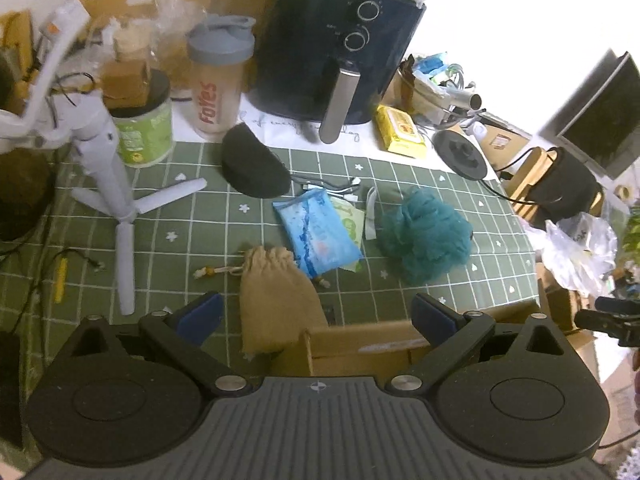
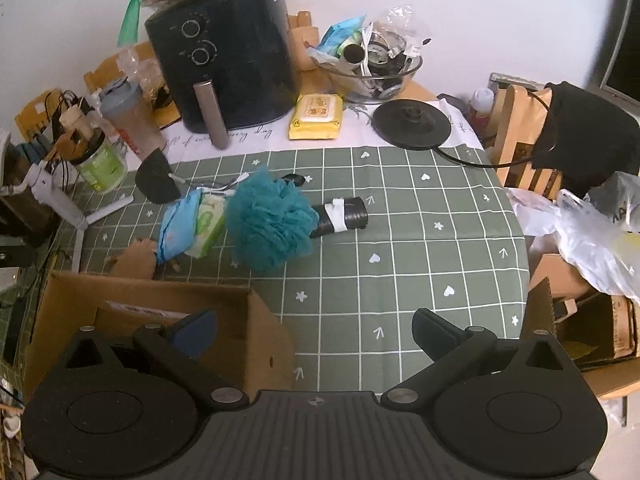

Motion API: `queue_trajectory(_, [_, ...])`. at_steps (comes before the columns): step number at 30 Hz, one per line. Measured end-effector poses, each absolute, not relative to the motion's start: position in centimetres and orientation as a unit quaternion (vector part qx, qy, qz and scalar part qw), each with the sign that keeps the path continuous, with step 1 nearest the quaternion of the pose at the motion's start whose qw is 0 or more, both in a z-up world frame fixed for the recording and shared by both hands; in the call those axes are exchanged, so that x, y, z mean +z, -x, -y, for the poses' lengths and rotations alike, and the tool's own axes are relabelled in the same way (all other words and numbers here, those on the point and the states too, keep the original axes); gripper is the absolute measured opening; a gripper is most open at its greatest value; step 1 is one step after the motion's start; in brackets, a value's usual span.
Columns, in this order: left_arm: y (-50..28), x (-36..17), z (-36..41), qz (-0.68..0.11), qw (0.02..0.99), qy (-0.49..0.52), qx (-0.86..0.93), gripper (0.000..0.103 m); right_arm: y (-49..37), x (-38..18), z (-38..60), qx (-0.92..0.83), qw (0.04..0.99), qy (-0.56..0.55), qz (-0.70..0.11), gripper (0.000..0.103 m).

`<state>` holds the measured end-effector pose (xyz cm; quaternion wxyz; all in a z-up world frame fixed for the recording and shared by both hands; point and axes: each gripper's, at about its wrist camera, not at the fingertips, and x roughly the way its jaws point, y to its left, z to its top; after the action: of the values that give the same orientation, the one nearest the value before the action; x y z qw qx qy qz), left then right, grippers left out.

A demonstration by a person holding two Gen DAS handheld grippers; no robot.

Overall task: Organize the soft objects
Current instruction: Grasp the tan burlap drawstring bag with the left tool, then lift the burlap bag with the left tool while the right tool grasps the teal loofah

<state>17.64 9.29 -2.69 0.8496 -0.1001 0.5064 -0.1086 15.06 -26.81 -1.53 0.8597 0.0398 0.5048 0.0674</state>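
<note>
Left gripper (image 1: 316, 318) is hovering with jaws standing wide apart and nothing between them, above the near edge of the green grid cloth (image 1: 224, 224); its blue pads (image 1: 200, 316) are showing on the inner faces. Right gripper (image 2: 314, 334) is likewise hanging spread and empty, its left finger sitting over the open cardboard box (image 2: 264, 332) at the table's near side. Soft items are lying in a loose cluster mid-cloth: a tan drawstring pouch (image 1: 276, 300) is lying nearest the left gripper, its lower end touching the box wall (image 1: 360, 346); a blue tissue pack (image 1: 316, 236) is resting just beyond it, overlapping a green-and-white packet (image 1: 350, 220); a teal bath pouf (image 1: 424, 232) is sitting just right of these. In the right view, a black roll (image 2: 342, 216) banded with white tape is lying against the pouf's (image 2: 268, 220) right side. A dark half-round pad (image 1: 254, 168) is lying behind the tissue pack, beside white cables (image 1: 332, 190). Farther back, a black air fryer (image 1: 340, 48), a shaker bottle (image 1: 218, 80), a green-labelled jar (image 1: 142, 132) and a yellow wipes pack (image 1: 400, 132) are standing or lying on the white cloth strip. A white tripod (image 1: 116, 184) is standing at left. A black kettle base (image 2: 412, 124) and a glass bowl (image 2: 368, 76) of clutter are sitting at the back right.
</note>
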Motion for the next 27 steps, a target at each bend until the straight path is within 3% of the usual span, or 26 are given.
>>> queue_trajectory(1, [-18.3, -3.2, -9.6, -0.511, 0.845, 0.106, -0.115, 0.089, -15.1, -1.5, 26.9, 0.066, 0.860, -0.044, -0.504, 0.103])
queue_trajectory(6, [-21.0, -6.1, -11.4, -0.529, 0.826, 0.146, -0.129, 0.081, -15.3, -1.5, 27.4, 0.055, 0.863, -0.066, -0.499, 0.103])
queue_trajectory(10, [-22.9, -9.2, -12.4, -0.546, 0.812, 0.157, -0.133, 0.063, -15.4, -1.5, 27.8, 0.043, 0.862, -0.074, -0.500, 0.103])
queue_trajectory(12, [-23.7, -11.0, -13.0, -0.560, 0.799, 0.174, -0.134, 0.058, -15.3, -1.6, 28.0, 0.038, 0.861, -0.078, -0.502, 0.103])
queue_trajectory(23, [-25.9, -18.1, -14.8, -0.603, 0.754, 0.228, -0.123, 0.054, -14.8, -2.4, 28.5, 0.022, 0.851, -0.106, -0.513, 0.103])
queue_trajectory(25, [-26.2, -18.8, -15.0, -0.610, 0.744, 0.242, -0.125, 0.027, -14.8, -2.4, 28.5, 0.020, 0.852, -0.109, -0.512, 0.103])
queue_trajectory(27, [-26.3, -19.1, -15.0, -0.613, 0.741, 0.244, -0.126, 0.015, -14.7, -2.3, 28.5, 0.018, 0.852, -0.110, -0.512, 0.103])
